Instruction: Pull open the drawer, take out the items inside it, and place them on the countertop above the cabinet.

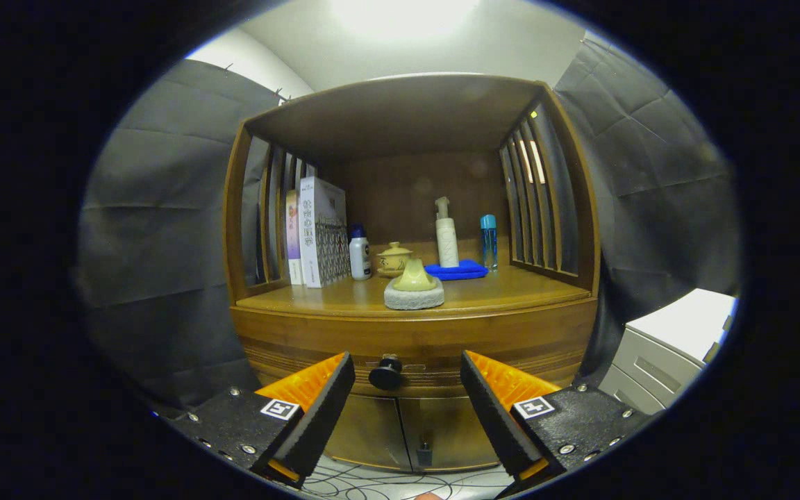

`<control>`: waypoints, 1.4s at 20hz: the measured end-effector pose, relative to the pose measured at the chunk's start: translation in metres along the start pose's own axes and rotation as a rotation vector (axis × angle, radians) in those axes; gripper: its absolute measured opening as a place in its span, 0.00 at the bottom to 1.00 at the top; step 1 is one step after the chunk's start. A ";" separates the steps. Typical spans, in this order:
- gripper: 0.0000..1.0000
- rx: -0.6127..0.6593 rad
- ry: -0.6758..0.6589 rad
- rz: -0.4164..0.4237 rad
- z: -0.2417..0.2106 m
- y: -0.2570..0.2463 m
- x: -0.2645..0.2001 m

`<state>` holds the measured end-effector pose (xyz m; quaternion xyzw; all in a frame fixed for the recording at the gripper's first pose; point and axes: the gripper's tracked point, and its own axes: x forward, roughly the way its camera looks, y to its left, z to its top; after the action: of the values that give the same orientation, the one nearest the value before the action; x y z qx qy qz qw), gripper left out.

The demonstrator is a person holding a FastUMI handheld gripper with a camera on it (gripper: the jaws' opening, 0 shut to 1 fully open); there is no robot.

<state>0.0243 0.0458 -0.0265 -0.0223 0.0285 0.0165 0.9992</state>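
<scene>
Gripper view: tool point(407, 368) spread wide — drawer knob point(386, 373) between its fingertips, untouched, drawer point(414, 347) closed.

Overhead ceiling glare, dim fisheye-warped edges.

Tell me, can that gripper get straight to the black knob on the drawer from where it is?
Probably yes. The gripper is open, and the black knob sits in the gap just ahead of its fingers, closer to the left one. Nothing stands between them. The drawer looks shut.
</scene>
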 end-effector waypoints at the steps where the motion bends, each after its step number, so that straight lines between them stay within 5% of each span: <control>1: 0.96 -0.006 -0.006 0.002 0.004 -0.002 -0.007; 12: 0.96 -0.037 -0.096 0.066 0.050 -0.004 -0.080; 28: 0.96 -0.064 -0.047 0.043 0.010 -0.018 -0.093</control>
<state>-0.0677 0.0255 -0.0106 -0.0533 0.0047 0.0393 0.9978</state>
